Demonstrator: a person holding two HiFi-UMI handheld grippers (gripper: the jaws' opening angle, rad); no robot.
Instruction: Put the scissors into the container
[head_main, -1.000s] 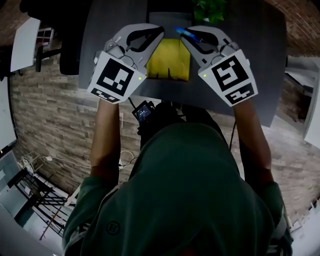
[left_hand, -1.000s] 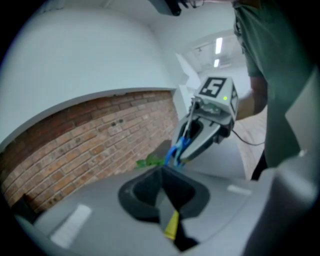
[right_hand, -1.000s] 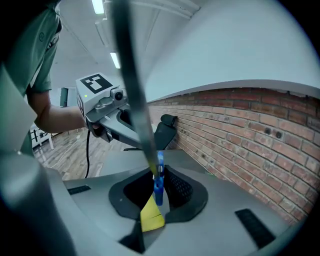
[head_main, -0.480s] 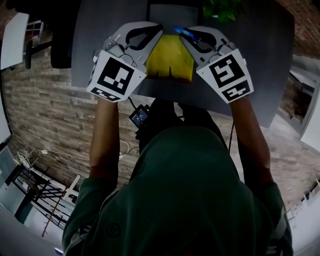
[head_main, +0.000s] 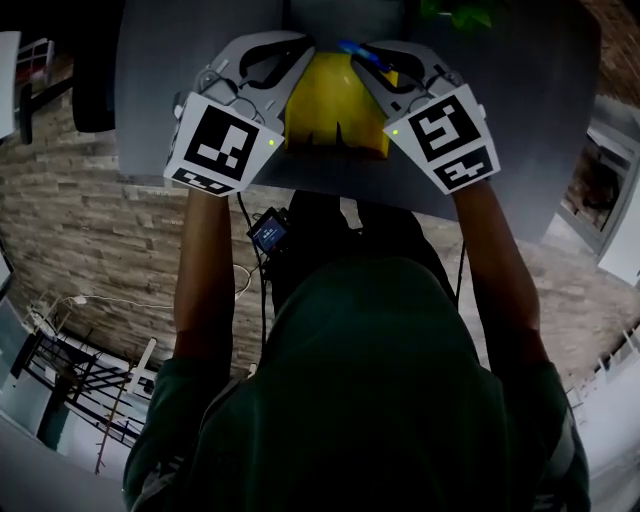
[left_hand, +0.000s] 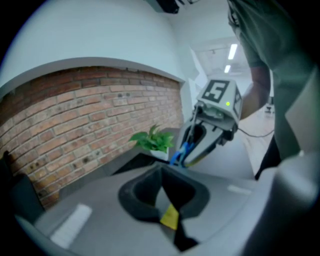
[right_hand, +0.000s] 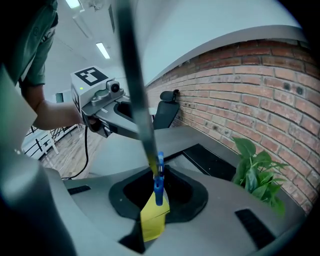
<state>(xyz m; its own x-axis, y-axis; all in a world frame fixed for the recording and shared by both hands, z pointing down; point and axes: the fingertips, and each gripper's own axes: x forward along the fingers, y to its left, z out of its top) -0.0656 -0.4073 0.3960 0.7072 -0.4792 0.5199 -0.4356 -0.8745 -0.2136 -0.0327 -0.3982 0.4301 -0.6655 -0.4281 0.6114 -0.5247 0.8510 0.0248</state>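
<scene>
Scissors (right_hand: 158, 186) held above the yellow container (head_main: 335, 105)
Right gripper (head_main: 370, 58) jaws clamp the blue handle. Left gripper (head_main: 300, 48) jaws look pressed together, apparently empty, close alongside over the dark surface (head_main: 520, 120).

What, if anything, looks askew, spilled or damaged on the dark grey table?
Nothing stands out. The dark grey table shows no spill or damage, and the yellow rectangular container sits straight near its front edge. The blue-handled scissors are simply held in the right gripper over it.

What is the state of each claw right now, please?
Left claw: closed, holding nothing.
Right claw: closed on the scissors.
</scene>
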